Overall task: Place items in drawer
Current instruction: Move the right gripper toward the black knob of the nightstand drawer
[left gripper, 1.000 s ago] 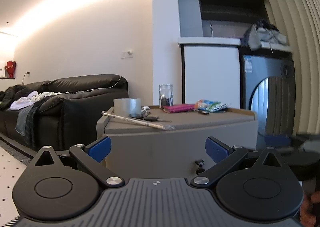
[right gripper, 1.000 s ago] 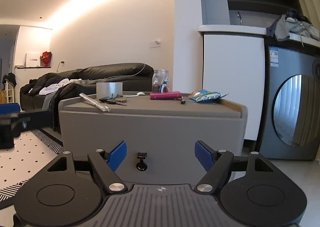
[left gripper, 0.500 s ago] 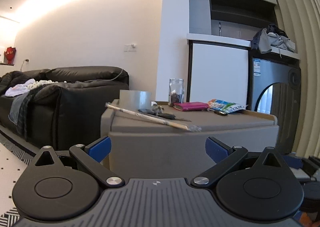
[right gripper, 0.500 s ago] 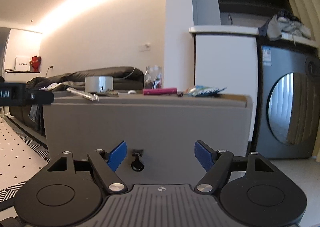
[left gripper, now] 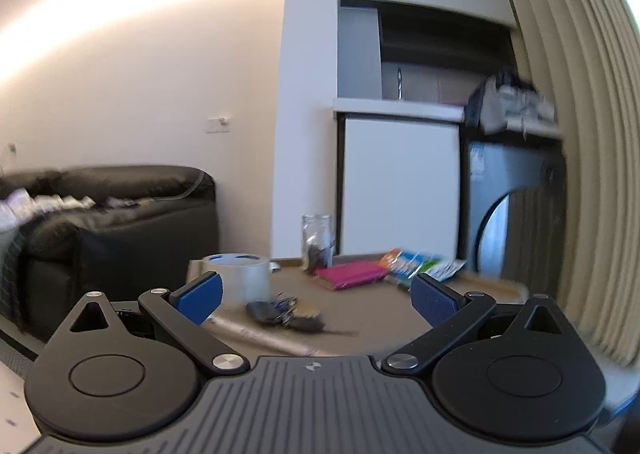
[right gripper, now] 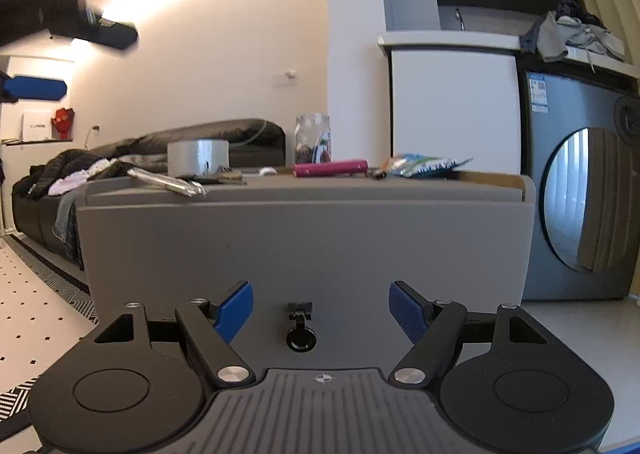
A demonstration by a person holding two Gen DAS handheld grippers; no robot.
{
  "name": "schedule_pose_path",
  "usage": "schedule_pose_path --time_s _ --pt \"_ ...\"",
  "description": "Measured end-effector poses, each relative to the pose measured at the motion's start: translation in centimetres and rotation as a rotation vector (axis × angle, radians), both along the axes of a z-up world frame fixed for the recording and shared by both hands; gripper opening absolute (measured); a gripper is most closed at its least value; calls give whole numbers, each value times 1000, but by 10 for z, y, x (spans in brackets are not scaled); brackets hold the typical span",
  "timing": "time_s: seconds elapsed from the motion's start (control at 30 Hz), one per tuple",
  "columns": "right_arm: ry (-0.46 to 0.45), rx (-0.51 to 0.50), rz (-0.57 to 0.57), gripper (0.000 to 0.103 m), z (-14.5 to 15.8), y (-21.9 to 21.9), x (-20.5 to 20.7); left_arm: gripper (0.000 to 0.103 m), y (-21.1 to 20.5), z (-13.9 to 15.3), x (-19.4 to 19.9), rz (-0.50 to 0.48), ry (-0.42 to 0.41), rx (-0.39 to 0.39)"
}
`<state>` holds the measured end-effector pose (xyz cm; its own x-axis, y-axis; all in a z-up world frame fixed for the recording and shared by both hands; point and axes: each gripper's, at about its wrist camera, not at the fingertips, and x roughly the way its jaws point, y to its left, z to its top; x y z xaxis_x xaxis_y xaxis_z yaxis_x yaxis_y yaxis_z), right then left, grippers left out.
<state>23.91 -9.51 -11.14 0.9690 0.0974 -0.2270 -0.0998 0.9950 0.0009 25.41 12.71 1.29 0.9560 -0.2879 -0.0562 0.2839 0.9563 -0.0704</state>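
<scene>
A grey cabinet [right gripper: 304, 238] fills the right wrist view, its shut drawer front carrying a black ring pull [right gripper: 301, 328]. My right gripper [right gripper: 321, 310] is open, and the pull sits between its fingers a little beyond the tips. My left gripper [left gripper: 316, 294] is open and raised over the cabinet top [left gripper: 360, 318], empty. On top lie a tape roll [left gripper: 239, 278], black keys [left gripper: 280, 314], a silvery wrapped stick [left gripper: 260, 336], a magenta notebook [left gripper: 352, 273], a snack packet [left gripper: 420, 268] and a glass jar [left gripper: 317, 240].
A black sofa [right gripper: 152, 150] with clothes stands left of the cabinet. A white cupboard [right gripper: 452, 110] and a washing machine [right gripper: 580, 194] stand behind on the right. My left gripper's body [right gripper: 60, 10] shows blurred at the upper left of the right wrist view.
My left gripper has risen from the cabinet front to above its top. My right gripper has moved closer to the drawer front and its ring pull.
</scene>
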Motion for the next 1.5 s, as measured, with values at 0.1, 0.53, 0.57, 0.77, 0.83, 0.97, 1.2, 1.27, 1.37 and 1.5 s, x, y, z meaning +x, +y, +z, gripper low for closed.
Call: schedule_pose_path --time_s 0.1,0.53,0.57,0.77,0.83,0.97,1.2,1.27,1.37,1.5 --pt "22 3 -23 78 -4 2 7 103 4 9 5 12 16 -7" --pt "9 9 1 76 -4 13 19 103 7 -34 12 32 73 -6" --pt "5 1 1 76 -3 15 20 103 7 -37 13 29 78 -9" --pt "2 0 -4 72 -4 18 23 103 3 -50 16 19 92 -37" --pt "-51 3 -40 72 -7 18 18 103 3 -54 19 21 102 -30" --pt "-51 -37 -32 71 -4 21 20 103 2 -62 26 16 131 -15" --pt "22 -18 -43 48 -5 19 33 103 9 -66 24 1 130 -6" --pt "35 -24 -37 36 -9 21 38 103 13 -65 23 3 128 -18" --pt "49 -25 -20 26 -15 23 41 103 16 -64 22 2 119 -29" --pt "63 -47 -6 26 -21 27 40 103 16 -63 21 -4 114 -32"
